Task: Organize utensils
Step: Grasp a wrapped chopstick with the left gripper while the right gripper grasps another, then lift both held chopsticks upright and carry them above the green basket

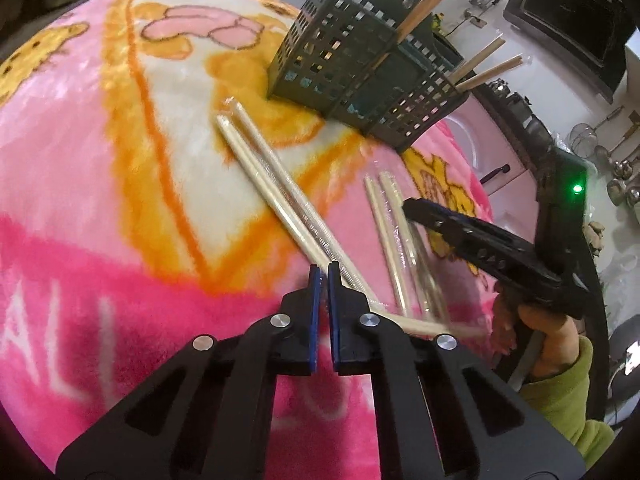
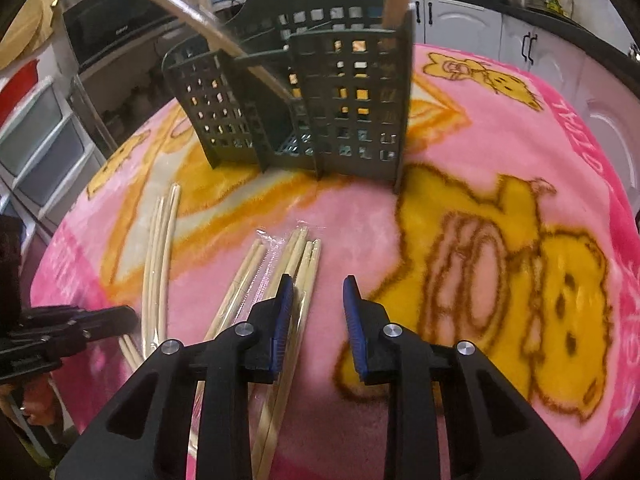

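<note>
A dark green perforated utensil caddy (image 1: 360, 64) stands on a pink cartoon blanket (image 1: 100, 200) and holds several wrapped chopstick pairs. It also shows in the right wrist view (image 2: 320, 112). Several more wrapped pairs lie on the blanket. My left gripper (image 1: 323, 276) is nearly shut, its tips over the near end of one long pair (image 1: 264, 184); a grip cannot be confirmed. My right gripper (image 2: 318, 292) is open, hovering over another pair (image 2: 296, 280) that lies under its left finger. The right gripper also shows in the left wrist view (image 1: 416, 208).
A third pair (image 2: 160, 264) lies at the left, near the left gripper (image 2: 120, 316). A black oven (image 1: 568, 12) and hanging ladles (image 1: 616, 168) are beyond the table. White cabinets (image 2: 480, 24) and plastic drawers (image 2: 36, 136) stand around it.
</note>
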`<state>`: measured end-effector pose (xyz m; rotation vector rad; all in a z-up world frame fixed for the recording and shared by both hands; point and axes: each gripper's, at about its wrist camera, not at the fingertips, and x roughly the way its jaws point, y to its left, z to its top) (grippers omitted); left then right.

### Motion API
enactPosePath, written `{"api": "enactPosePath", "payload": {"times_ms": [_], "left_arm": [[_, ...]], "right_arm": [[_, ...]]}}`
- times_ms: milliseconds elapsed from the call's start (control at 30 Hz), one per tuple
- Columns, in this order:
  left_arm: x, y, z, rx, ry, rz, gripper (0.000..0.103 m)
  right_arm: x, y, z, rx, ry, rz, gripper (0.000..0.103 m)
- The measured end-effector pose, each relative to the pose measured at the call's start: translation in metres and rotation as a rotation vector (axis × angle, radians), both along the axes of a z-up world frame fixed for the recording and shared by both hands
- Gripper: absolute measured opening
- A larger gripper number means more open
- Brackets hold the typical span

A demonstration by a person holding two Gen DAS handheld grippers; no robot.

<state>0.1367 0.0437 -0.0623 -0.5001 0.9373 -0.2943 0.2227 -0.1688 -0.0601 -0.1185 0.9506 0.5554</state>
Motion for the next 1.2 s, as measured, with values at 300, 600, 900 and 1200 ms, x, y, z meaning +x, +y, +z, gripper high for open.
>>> {"api": "enactPosePath", "payload": {"times_ms": [300,600,900,1200], "left_arm": [[0.004,-0.002,0.024,0.028,-0.074,-0.009,0.001],[0.018,-0.010,0.043,0.050,-0.138,-0.020,0.001],[0.031,-0.024,0.073,0.052,-0.216,-0.033,0.000],[0.039,-0.044,0.111,0.058,-0.304,-0.059,0.000]], "right_arm": [[0.019,0.017,-0.006,-0.035,0.020,-0.002,0.023],[0.039,-0.005,0.005,0.076,0.025,-0.044,0.006],[0.022,-0.051,0.054,0.248,-0.101,-0.113,0.006],[-0.012,-0.086,0.096,0.354,-0.247,-0.160,0.006]]}}
